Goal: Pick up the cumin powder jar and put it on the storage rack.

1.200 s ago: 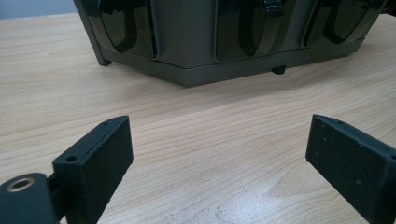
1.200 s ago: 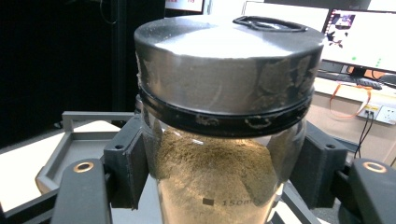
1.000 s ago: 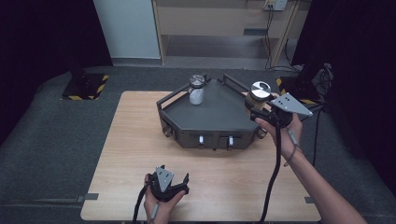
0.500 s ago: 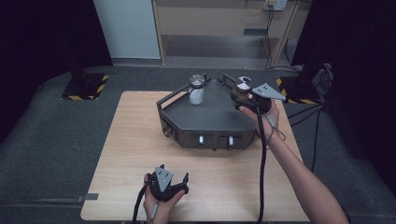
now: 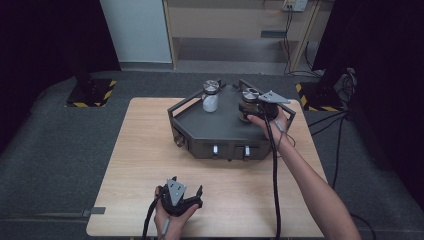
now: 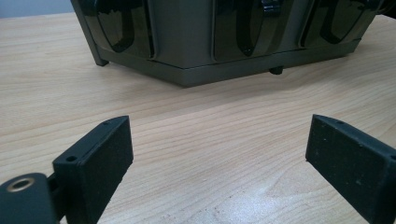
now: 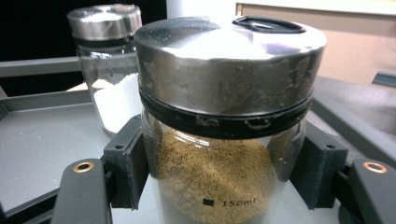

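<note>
Brown-powder jar is clamped in right gripper over grey tray, near white-powder jar. Left gripper is held apart, empty, above table.

We see a light wooden table standing on grey carpet. Black curtains darken both sides. Behind stand a pale panel, a beige shelf unit and yellow-black striped floor plates.

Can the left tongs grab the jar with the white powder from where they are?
Probably not without moving. The left tongs sit open near the table's front edge, and the white powder jar stands at the far back of the dark tray, behind its front wall.
</note>
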The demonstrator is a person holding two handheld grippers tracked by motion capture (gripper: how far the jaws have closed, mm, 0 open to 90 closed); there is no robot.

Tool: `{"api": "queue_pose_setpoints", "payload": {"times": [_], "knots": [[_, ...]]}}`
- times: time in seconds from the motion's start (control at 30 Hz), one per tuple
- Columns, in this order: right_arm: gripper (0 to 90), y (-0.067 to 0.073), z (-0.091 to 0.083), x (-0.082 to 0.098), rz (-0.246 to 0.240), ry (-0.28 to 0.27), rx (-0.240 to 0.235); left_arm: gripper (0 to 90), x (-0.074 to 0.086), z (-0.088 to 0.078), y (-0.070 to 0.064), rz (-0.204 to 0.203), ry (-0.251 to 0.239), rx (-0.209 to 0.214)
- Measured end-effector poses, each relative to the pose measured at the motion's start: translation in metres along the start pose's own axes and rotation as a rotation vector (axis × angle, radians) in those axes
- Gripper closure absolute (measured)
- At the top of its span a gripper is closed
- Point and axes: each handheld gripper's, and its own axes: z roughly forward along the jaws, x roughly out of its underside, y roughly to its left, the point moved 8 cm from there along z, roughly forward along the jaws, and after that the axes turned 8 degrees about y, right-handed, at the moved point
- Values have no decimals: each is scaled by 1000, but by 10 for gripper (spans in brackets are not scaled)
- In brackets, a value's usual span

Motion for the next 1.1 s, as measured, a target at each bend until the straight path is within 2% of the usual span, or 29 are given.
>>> {"api": "queue_pose_setpoints", "payload": {"times": [0.23,0.43,0.77,1.1], "knots": [[309,-3,7,4,19,22,-10,61,0,1,0,-1,5,0],[309,-2,8,2,-20,35,-9,61,0,2,-1,3,7,3],[310,0,8,10,-30,1,0,62,1,2,-1,3,7,7],[310,1,7,12,-25,-3,5,62,1,2,0,1,10,8]]}}
